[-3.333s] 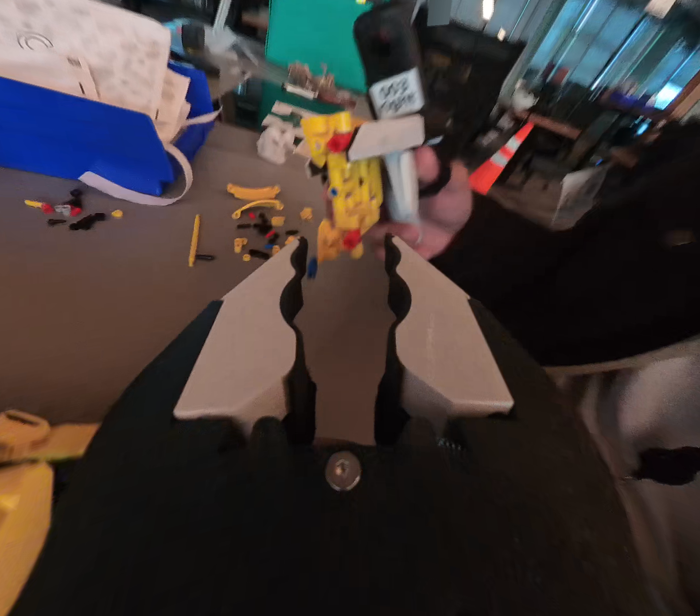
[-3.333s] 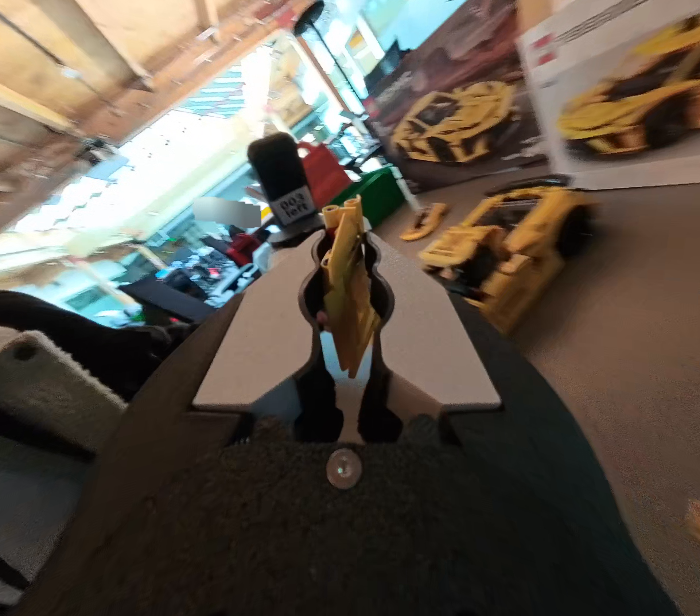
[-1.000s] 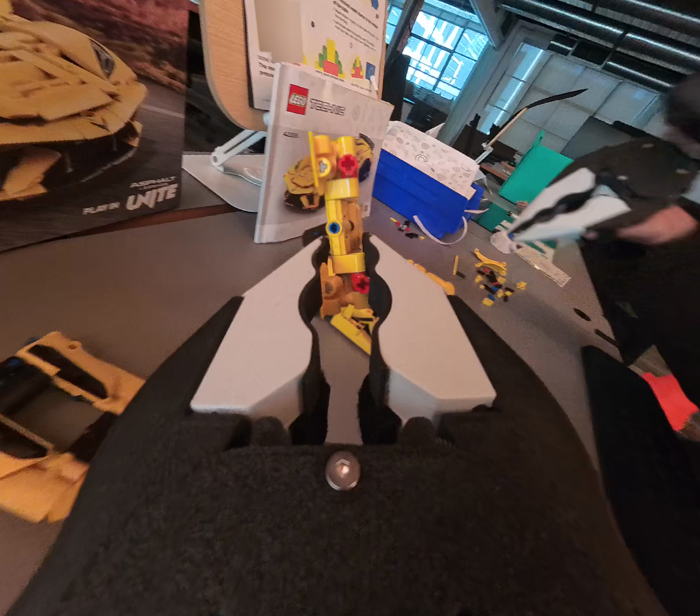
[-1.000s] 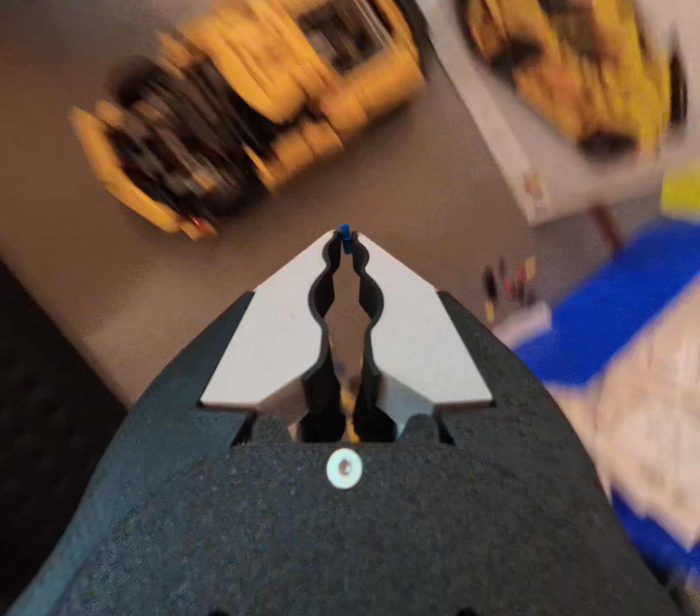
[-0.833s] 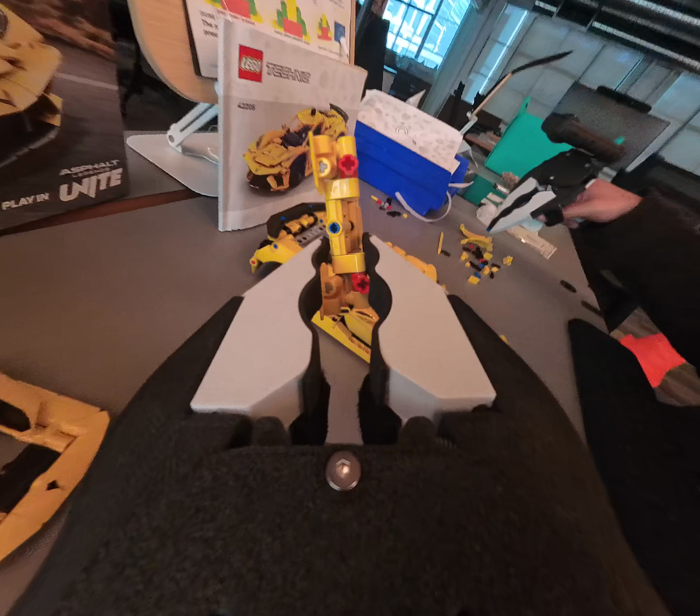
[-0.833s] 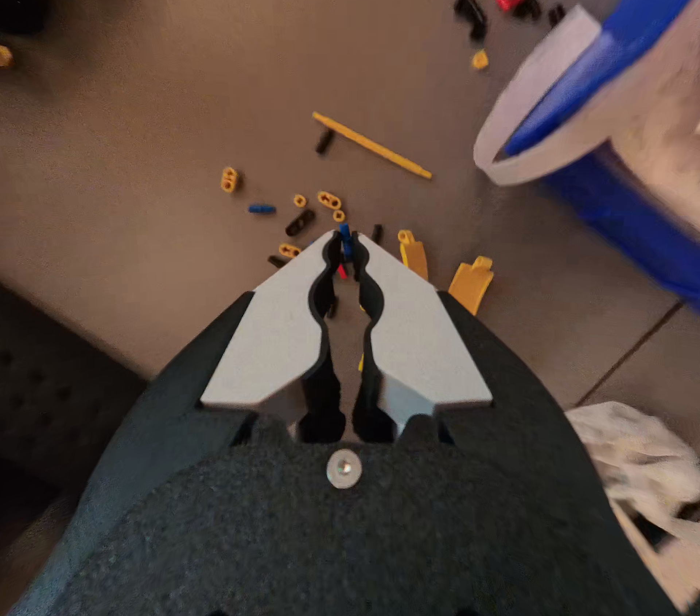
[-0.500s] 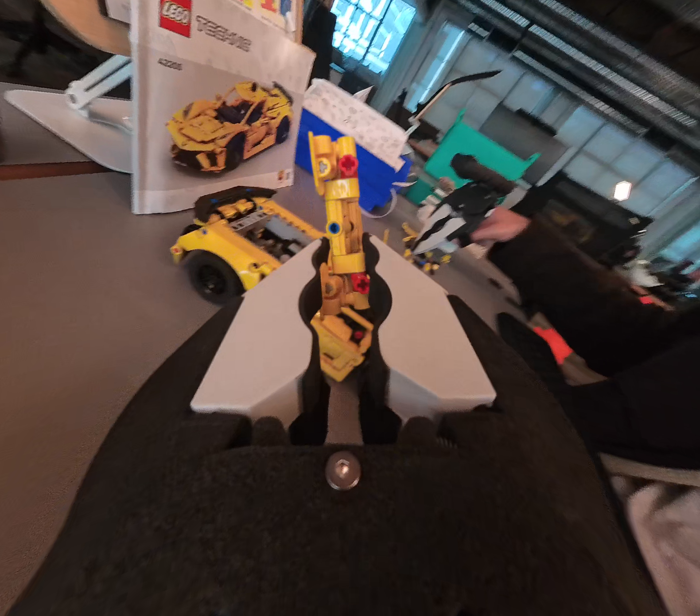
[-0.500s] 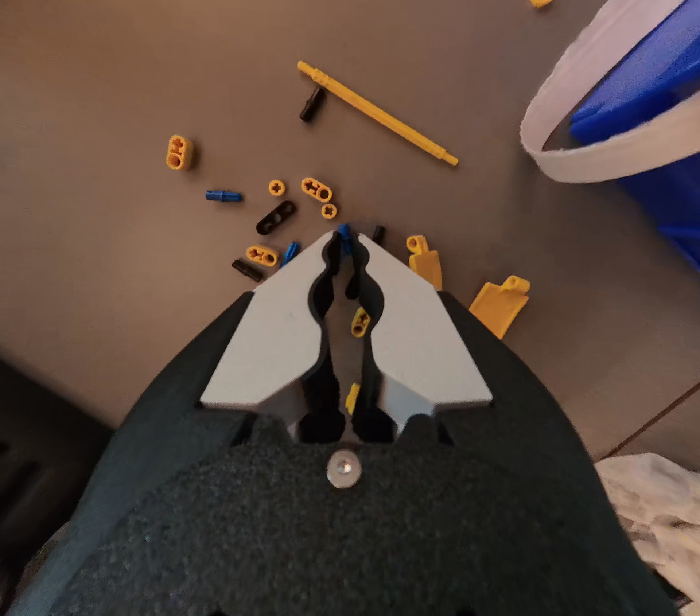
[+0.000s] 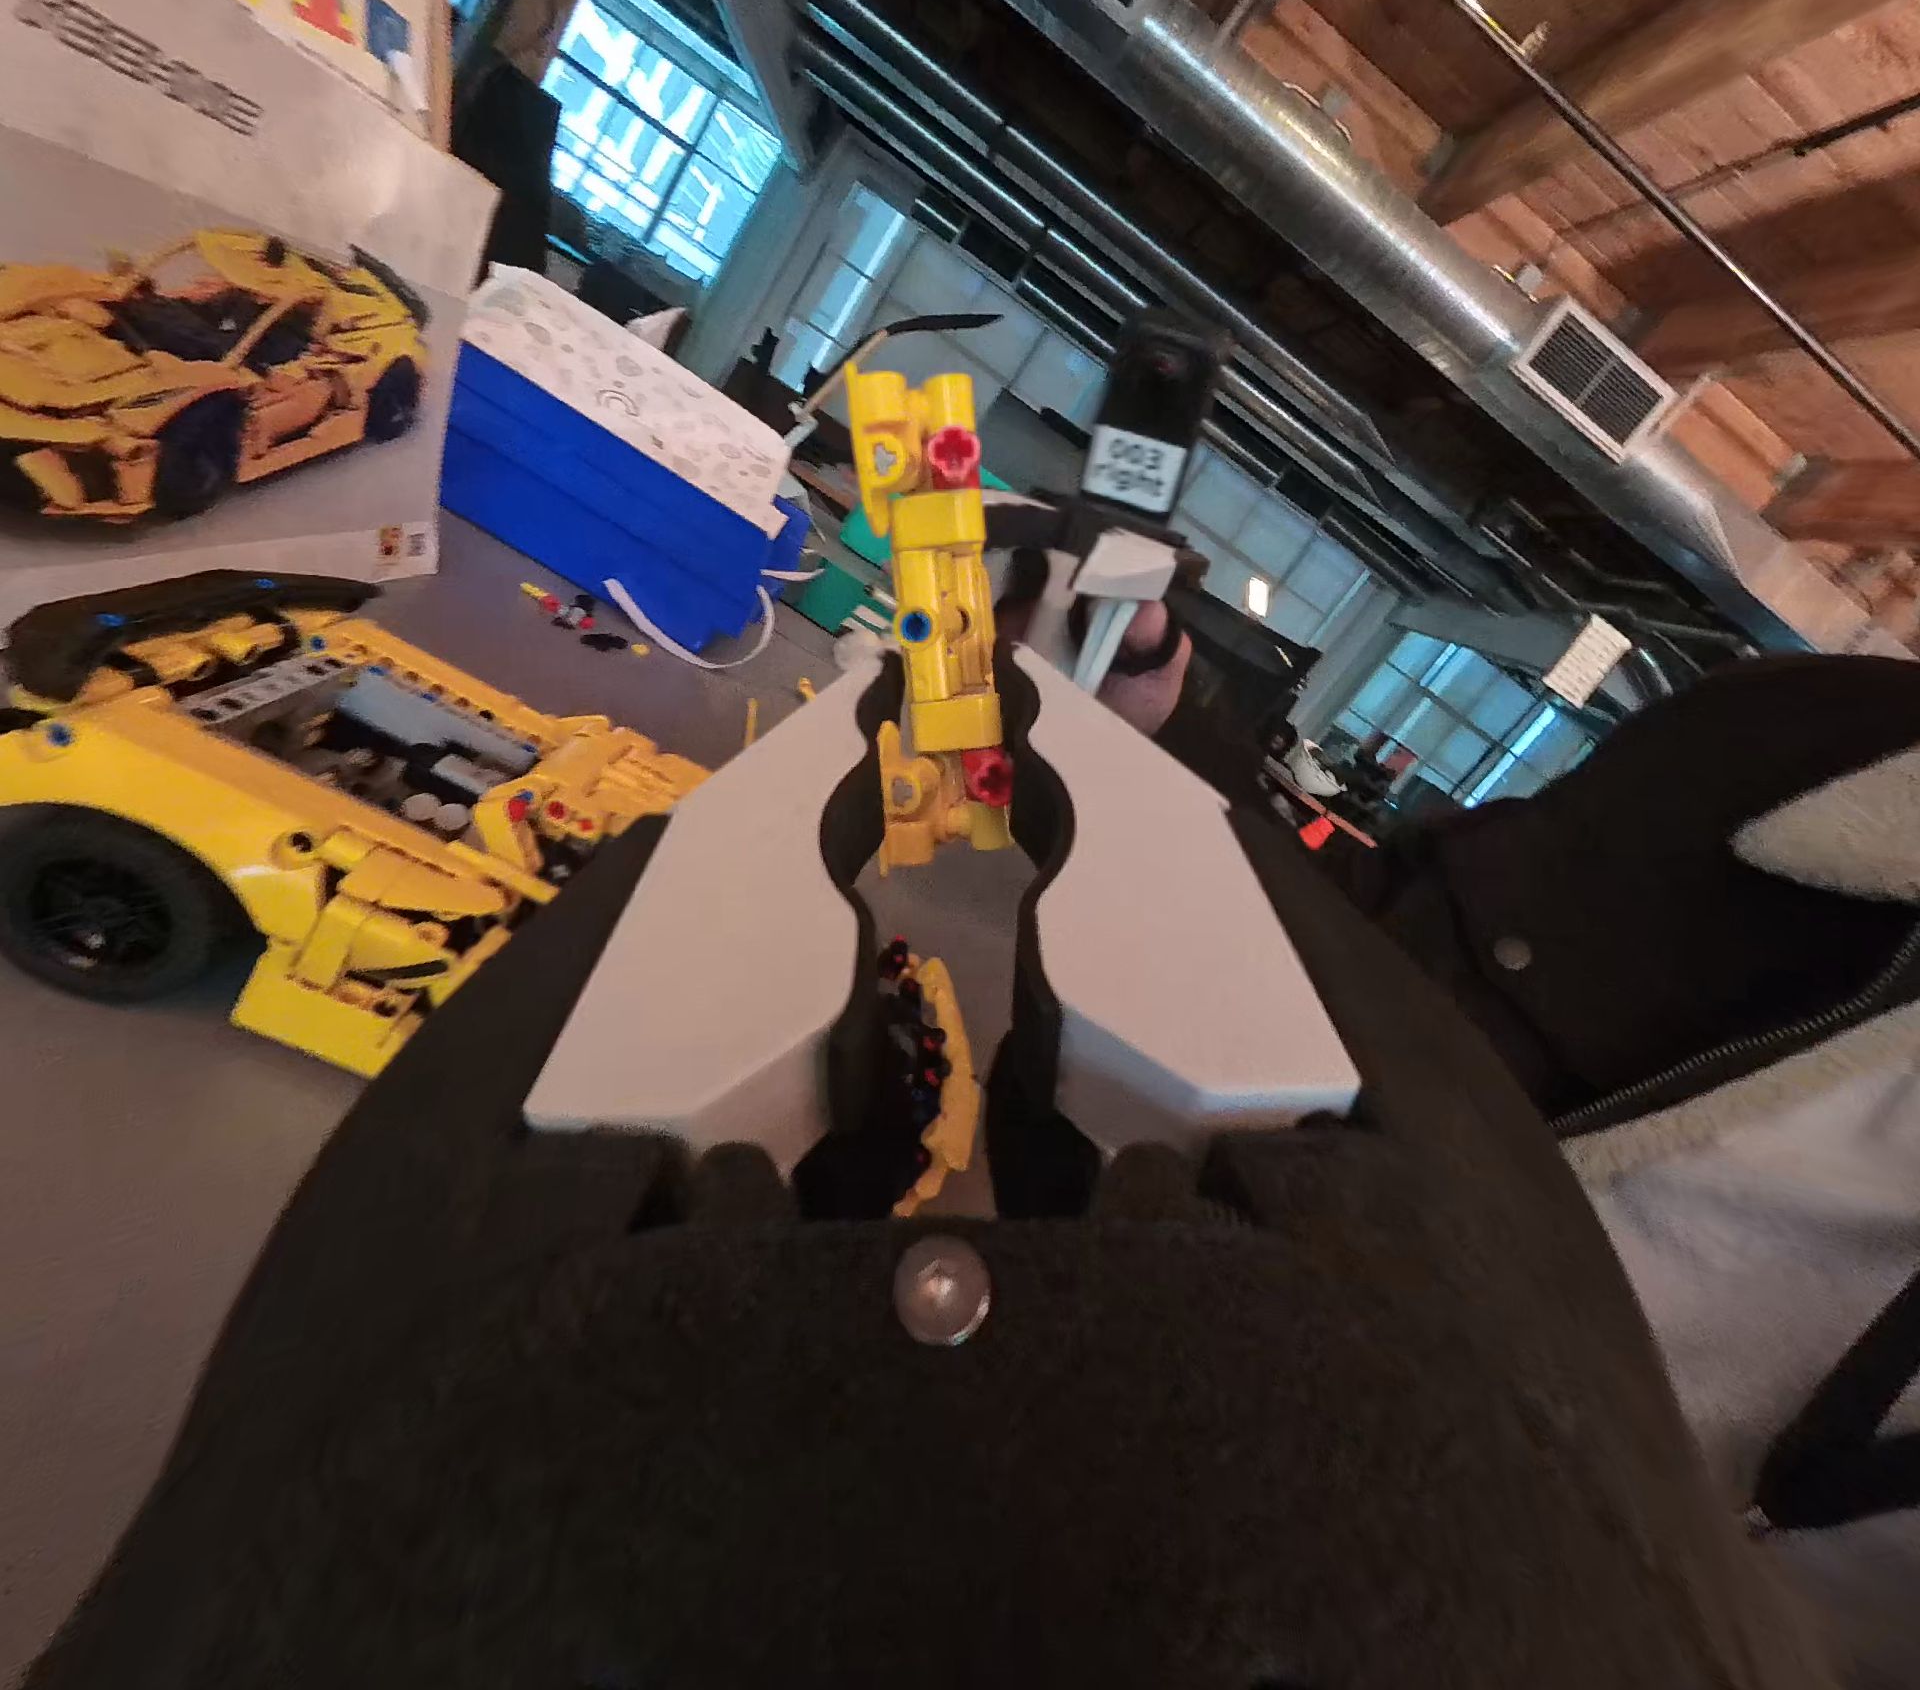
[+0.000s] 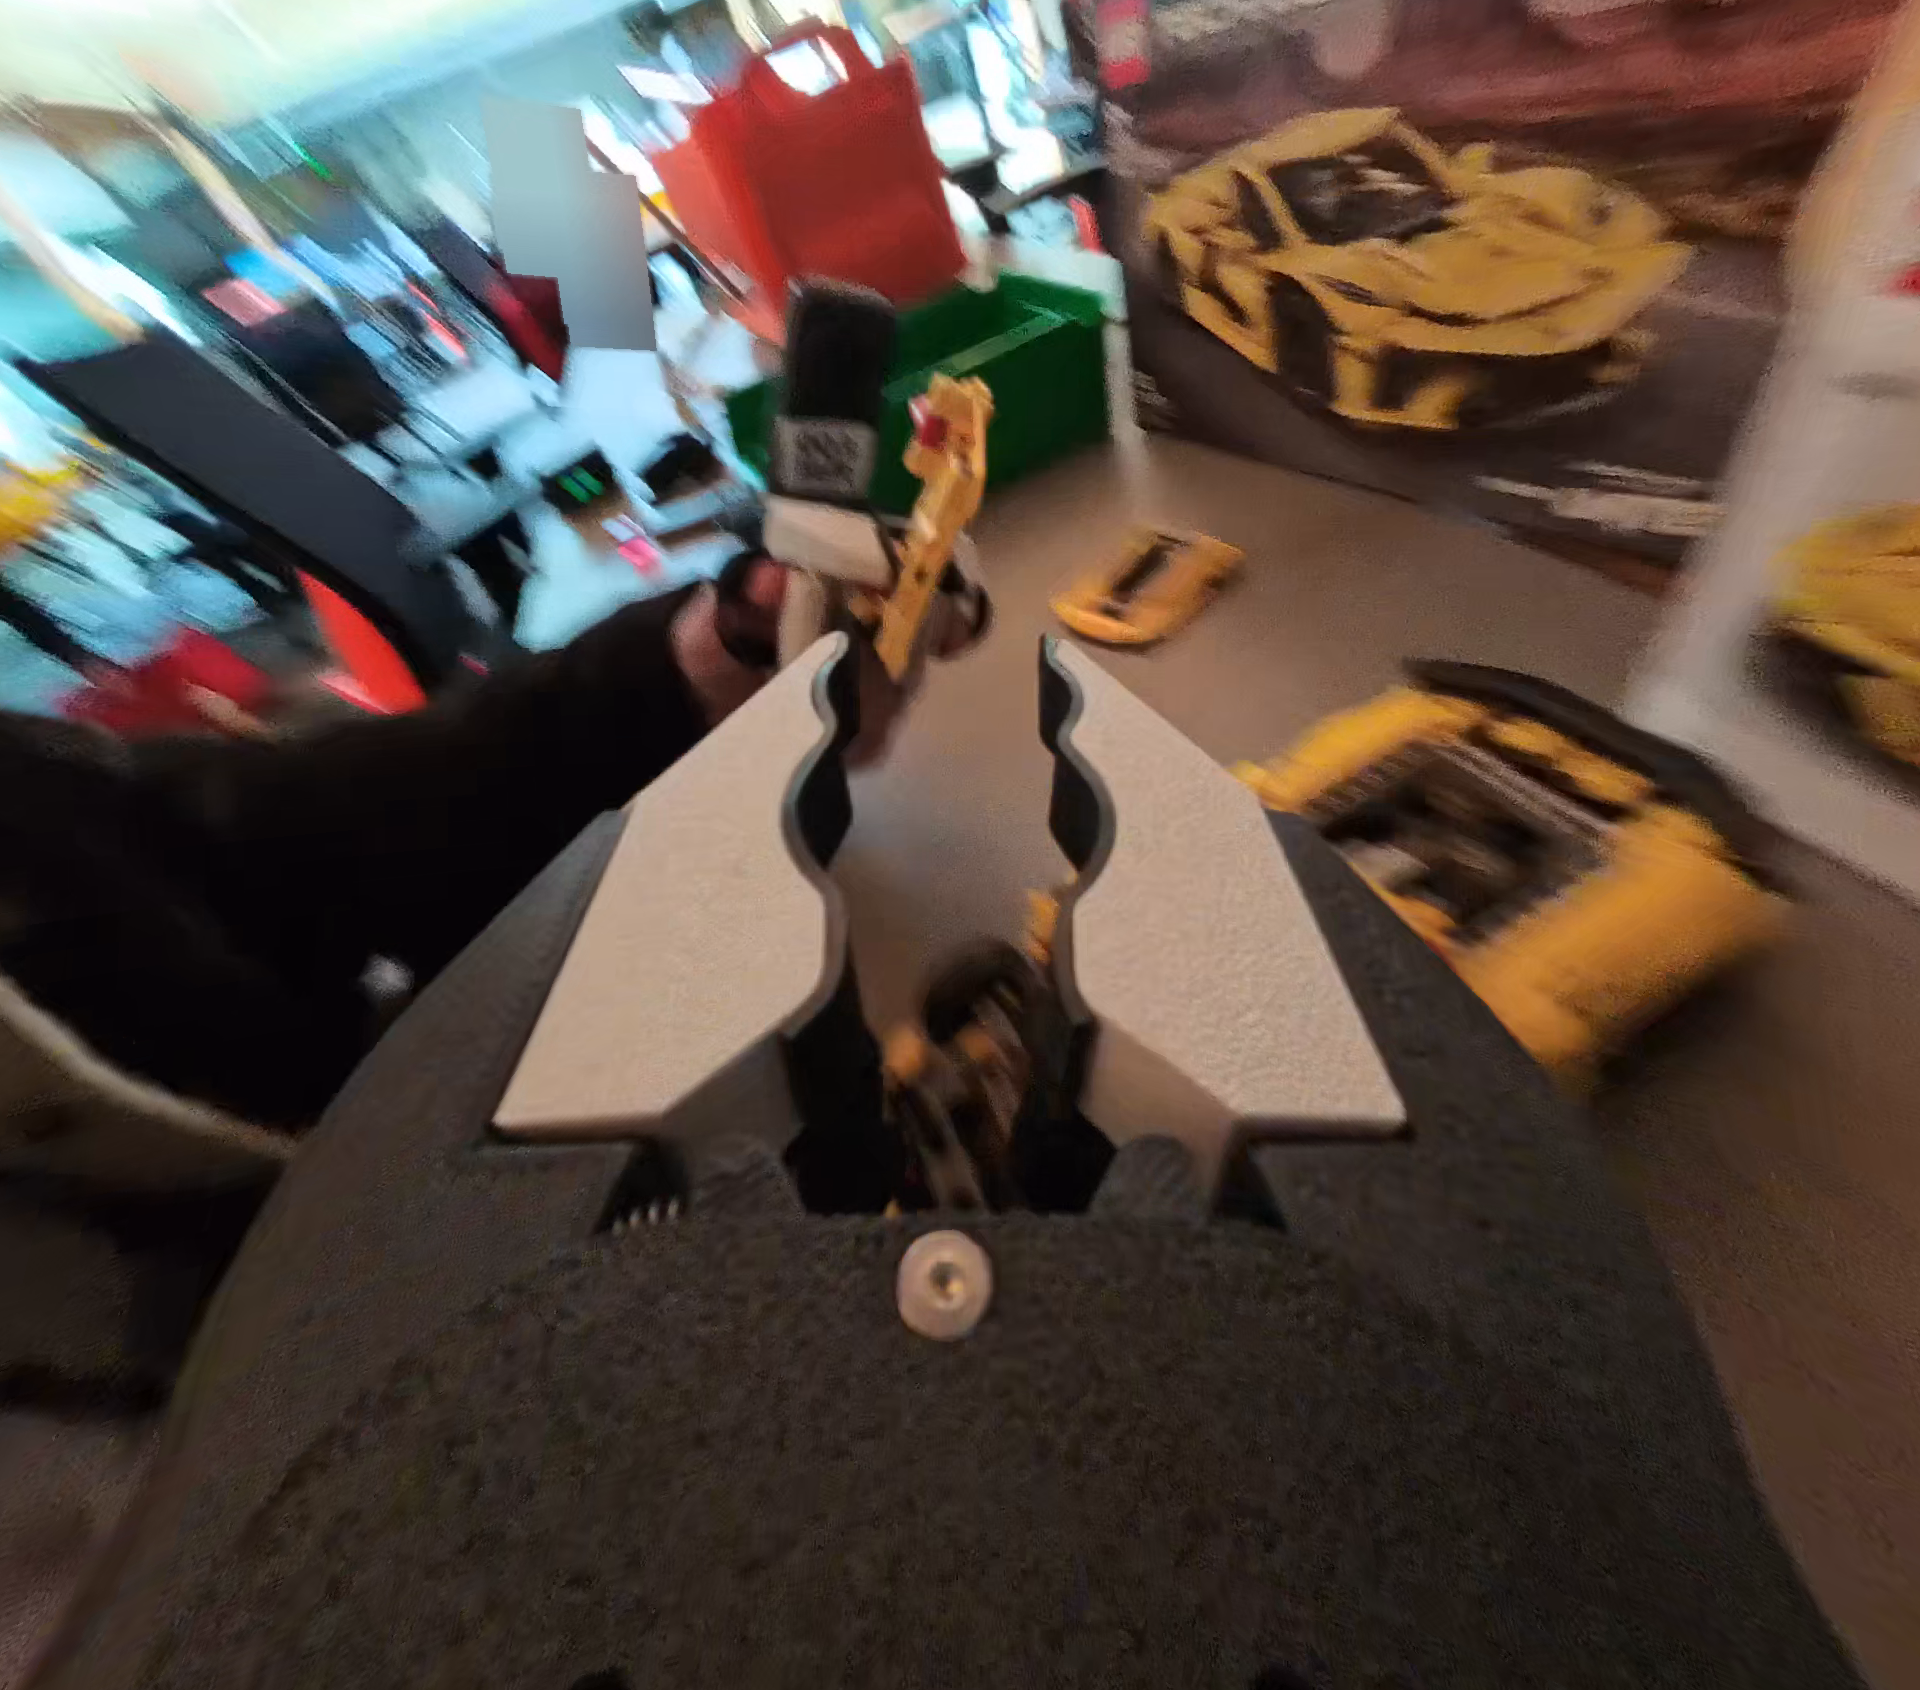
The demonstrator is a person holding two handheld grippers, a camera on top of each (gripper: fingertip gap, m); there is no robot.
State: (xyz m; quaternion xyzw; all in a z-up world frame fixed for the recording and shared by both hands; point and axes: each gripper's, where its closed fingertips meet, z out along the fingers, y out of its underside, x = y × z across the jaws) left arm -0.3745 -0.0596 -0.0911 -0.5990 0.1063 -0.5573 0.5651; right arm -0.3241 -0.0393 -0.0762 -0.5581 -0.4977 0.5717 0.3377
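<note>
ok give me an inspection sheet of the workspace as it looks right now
surface: grey table.
job's things: yellow brick assembly, upright; part-built yellow car on the table.
clutter: blue box, small loose pieces, picture booklet, yellow panel, green bin, red bag.
grippers: left hand-held gripper shut on the assembly; right hand-held gripper open, empty.
cables: nothing seen.
surroundings: ceiling duct, windows.
</note>
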